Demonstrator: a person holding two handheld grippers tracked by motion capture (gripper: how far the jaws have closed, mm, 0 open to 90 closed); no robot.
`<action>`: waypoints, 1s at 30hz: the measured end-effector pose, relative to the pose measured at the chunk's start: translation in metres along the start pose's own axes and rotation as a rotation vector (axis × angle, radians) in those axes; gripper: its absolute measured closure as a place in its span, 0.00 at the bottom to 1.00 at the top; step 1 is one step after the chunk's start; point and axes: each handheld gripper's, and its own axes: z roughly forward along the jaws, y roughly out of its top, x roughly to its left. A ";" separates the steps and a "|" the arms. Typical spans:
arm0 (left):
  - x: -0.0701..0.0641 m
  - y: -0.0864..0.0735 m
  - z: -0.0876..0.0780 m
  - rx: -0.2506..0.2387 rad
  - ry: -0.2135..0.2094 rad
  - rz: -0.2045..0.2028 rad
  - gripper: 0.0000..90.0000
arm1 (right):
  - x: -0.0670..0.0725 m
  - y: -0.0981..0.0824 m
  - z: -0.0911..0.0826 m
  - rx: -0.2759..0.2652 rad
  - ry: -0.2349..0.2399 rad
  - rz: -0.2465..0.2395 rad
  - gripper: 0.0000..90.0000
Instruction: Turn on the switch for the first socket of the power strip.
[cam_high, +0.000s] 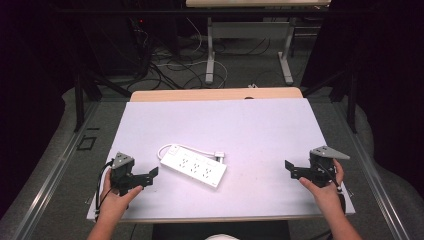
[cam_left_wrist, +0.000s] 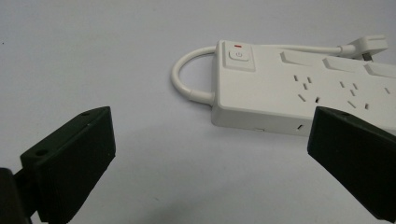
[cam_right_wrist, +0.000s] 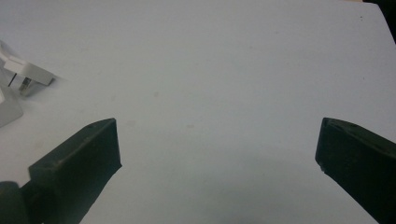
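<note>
Both tongs spread wide with nothing between them, white plastic power strip waiting near the worktop's front edge.

The left gripper (cam_high: 150, 176) sat just beside the white rectangular plastic power strip (cam_high: 194, 166), jaws fully apart and empty; the right gripper (cam_high: 291, 170) hung well off toward the right edge, equally spread. I'd guess the strip was light, rigid and a bit slick, so pinching across its narrow body looked safest. Its short bendy white cord (cam_left_wrist: 186, 77) and flat plug (cam_right_wrist: 28, 74) would probably flop on the matte pale worktop (cam_high: 260, 130).
</note>
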 end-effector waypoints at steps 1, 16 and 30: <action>-0.001 0.000 0.000 -0.001 -0.003 -0.001 0.01 | 0.000 0.000 0.000 -0.003 -0.001 0.006 0.00; -0.012 0.001 0.001 -0.009 -0.017 0.021 0.04 | 0.011 -0.006 0.008 0.018 0.054 -0.053 0.00; -0.019 0.001 0.005 -0.001 -0.019 0.041 0.07 | 0.016 -0.009 0.013 0.035 0.082 -0.074 0.00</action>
